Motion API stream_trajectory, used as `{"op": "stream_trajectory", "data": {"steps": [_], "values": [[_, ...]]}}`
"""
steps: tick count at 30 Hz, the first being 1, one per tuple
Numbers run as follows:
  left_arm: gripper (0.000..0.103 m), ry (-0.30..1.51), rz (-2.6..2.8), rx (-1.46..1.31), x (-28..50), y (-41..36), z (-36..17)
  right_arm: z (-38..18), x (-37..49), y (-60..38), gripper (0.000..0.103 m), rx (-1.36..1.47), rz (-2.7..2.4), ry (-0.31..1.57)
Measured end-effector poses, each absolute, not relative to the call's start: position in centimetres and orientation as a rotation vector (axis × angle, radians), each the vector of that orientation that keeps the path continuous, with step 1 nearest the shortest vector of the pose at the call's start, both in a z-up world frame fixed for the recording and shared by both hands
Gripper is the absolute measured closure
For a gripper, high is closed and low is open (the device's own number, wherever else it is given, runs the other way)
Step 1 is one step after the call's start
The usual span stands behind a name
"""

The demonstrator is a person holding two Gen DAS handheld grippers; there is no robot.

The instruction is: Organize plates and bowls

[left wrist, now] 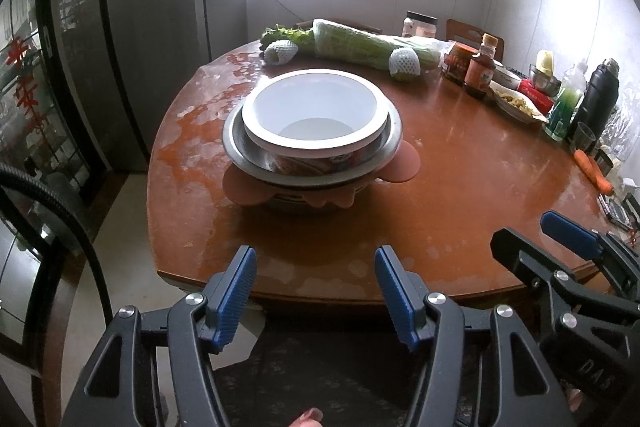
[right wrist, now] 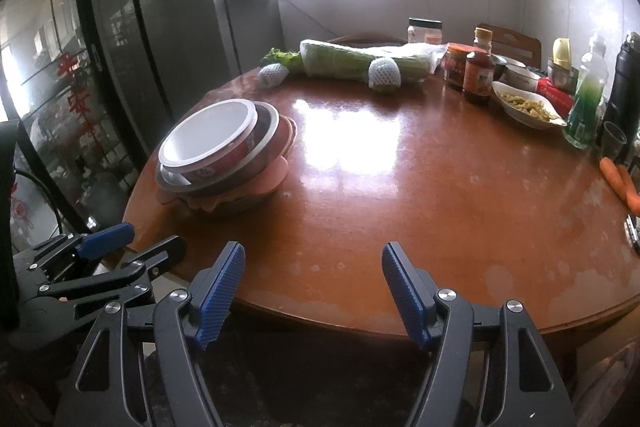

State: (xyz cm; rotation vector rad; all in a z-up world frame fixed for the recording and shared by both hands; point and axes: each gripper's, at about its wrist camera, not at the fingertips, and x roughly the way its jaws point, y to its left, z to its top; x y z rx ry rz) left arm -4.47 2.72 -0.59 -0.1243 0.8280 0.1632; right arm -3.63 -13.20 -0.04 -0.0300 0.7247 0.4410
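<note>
Both grippers hang just off the near edge of the round brown table (left wrist: 460, 163), empty, with their blue-padded fingers spread wide. The left gripper (left wrist: 316, 291) points straight at the stack of dishes, which stands well beyond its fingertips toward the middle-left of the tabletop. In that stack a white bowl (left wrist: 312, 111) with a red printed side sits inside a steel bowl (left wrist: 236, 143), which rests on a pink plate (left wrist: 404, 163) with lobed edges; more metal shows under the plate, though I cannot tell what it is. The right gripper (right wrist: 314, 287) hangs to the right of the left one, and from its view the stack lies far off to the left. Along the far edge lie a wrapped cabbage (left wrist: 368, 45) and two net-sleeved fruits (left wrist: 404, 65), with sauce bottles (left wrist: 482, 71) and a dish of food (right wrist: 528, 105) at the far right, and carrots (right wrist: 622, 179) near the right rim.
</note>
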Motion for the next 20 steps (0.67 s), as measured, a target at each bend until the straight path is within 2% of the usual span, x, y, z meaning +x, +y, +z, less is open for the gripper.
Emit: {"op": "stream_trajectory", "data": {"steps": [20], "values": [[0.042,0.835,0.17,-0.127,-4.0,3.8,-0.6,0.0,-3.6,-13.5,0.03,-0.036,0.425,0.709]]}}
